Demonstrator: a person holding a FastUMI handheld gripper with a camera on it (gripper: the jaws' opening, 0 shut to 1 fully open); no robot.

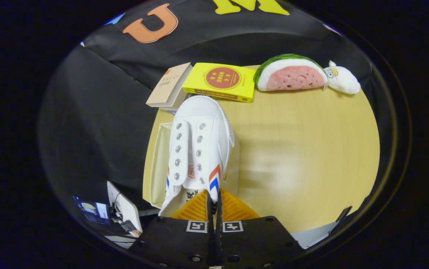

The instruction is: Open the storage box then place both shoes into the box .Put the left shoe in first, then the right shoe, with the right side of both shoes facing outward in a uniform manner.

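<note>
One shoe (198, 149) hangs at lower centre over the box (158, 164) on the table (304, 157), jaws pinching its heel collar. Light, soft canvas (likely to sag), so that stiffer rim suits gripping.

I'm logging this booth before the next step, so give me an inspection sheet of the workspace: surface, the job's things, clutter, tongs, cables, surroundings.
Surface: light wooden table, bare on the side right of the shoe.
Job's things: white shoe, toe pointing away, held above an open pale storage box at the table's near left corner; whether it touches the box cannot be told.
Clutter: yellow book and tan book at the far edge; watermelon plush and small white plush beside them.
Tongs: tongs closed on the shoe's heel collar, fingers nearly together.
Cables: nothing seen on the table.
Surroundings: black cloth wall; screen and papers below the table's left edge.
</note>
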